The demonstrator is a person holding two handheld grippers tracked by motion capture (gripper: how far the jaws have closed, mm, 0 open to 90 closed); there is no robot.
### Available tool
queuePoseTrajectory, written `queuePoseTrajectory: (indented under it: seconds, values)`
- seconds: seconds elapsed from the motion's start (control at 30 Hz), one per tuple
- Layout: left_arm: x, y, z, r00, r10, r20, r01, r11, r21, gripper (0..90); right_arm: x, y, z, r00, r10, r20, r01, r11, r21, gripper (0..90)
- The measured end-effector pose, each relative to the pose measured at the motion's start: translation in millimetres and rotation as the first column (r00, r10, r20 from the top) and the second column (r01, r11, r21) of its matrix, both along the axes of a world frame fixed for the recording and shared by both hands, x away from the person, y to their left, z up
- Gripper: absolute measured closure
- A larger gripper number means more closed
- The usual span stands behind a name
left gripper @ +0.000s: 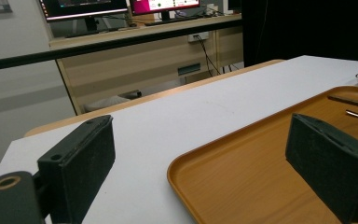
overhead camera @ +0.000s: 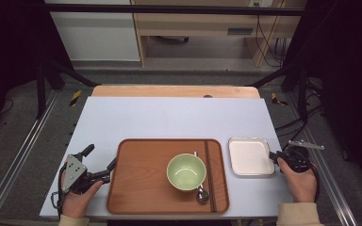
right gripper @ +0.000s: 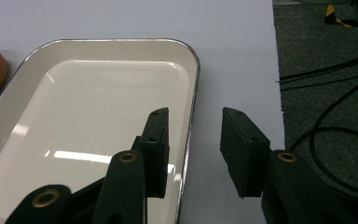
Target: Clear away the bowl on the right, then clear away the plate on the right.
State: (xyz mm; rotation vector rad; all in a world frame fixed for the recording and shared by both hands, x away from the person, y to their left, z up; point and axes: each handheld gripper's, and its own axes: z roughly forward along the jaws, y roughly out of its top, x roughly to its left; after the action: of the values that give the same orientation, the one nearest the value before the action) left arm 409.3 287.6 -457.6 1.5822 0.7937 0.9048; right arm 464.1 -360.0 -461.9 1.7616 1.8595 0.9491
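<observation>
A brown wooden tray (overhead camera: 136, 188) lies at the near middle of the white table. On it stand a green bowl (overhead camera: 186, 172), a metal spoon (overhead camera: 201, 194) and dark chopsticks (overhead camera: 209, 174). A white square dish (overhead camera: 250, 156) with a metal rim sits just right of the tray. My left gripper (overhead camera: 102, 156) is open, one jaw over the tray's left rim (left gripper: 186, 163) and the other over the table. My right gripper (overhead camera: 274, 157) is open too. Its jaws straddle the right rim of the dish (right gripper: 84, 107), which is empty.
The white tabletop (overhead camera: 169, 117) stretches beyond the tray, with a wooden strip along its far edge. Metal rails and black cables (right gripper: 326, 74) run on the floor at both sides. A desk with monitors (left gripper: 121, 7) stands behind the table.
</observation>
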Motion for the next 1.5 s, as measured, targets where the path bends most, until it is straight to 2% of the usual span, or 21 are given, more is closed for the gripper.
queuePoseTrajectory:
  seconds: [0.13,0.3,0.37,0.83,0.97,1.13,1.27,1.4,1.43,1.5]
  values:
    - [0.0,-0.3,0.0,1.0,0.0,0.0,0.0,1.0,0.001,7.7,1.9,0.7,-2.1,0.9996,0.002,-0.028,-0.002,1.0,0.022,64.5]
    - [0.0,-1.7,-0.3,1.0,-0.005,0.0,0.005,1.0,0.002,7.7,5.5,0.6,-5.8,0.9986,0.013,-0.051,-0.012,1.0,0.021,66.5]
    - [-0.1,-1.6,-0.3,1.0,-0.003,0.0,0.003,1.0,0.001,7.7,6.3,1.6,-6.4,0.9978,-0.001,-0.066,0.003,1.0,0.029,67.6]
    - [0.2,-2.2,-0.3,1.0,-0.004,-0.001,0.004,1.0,0.001,7.8,10.6,0.4,-9.2,0.9964,0.01,-0.085,-0.005,0.999,0.052,75.4]
    - [0.1,-2.1,-0.3,1.0,-0.004,-0.001,0.004,1.0,0.002,7.8,11.2,1.2,-9.4,0.9951,-0.004,-0.099,0.01,0.998,0.063,77.1]
    - [0.1,-2.2,-0.4,1.0,-0.003,-0.002,0.003,1.0,0.002,7.8,12.4,1.6,-10.3,0.9952,0.0,-0.098,0.005,0.998,0.055,79.4]
    - [0.2,-2.5,-0.4,1.0,-0.002,-0.002,0.002,1.0,0.003,7.8,12.6,3.5,-8.6,0.994,-0.013,-0.108,0.02,0.998,0.064,84.9]
    - [0.4,-2.9,-0.6,1.0,-0.002,-0.003,0.002,1.0,0.002,7.9,13.3,2.4,-8.3,0.9953,-0.01,-0.097,0.015,0.998,0.06,86.2]
    - [0.6,-3.0,-0.8,1.0,-0.002,-0.005,0.002,1.0,0.001,7.9,12.9,3.0,-6.8,0.9948,-0.025,-0.098,0.034,0.995,0.089,87.0]
    - [0.7,-2.9,-0.9,1.0,-0.001,-0.007,0.001,1.0,0.001,7.8,12.5,0.9,-4.0,0.9965,-0.026,-0.079,0.035,0.993,0.116,88.9]
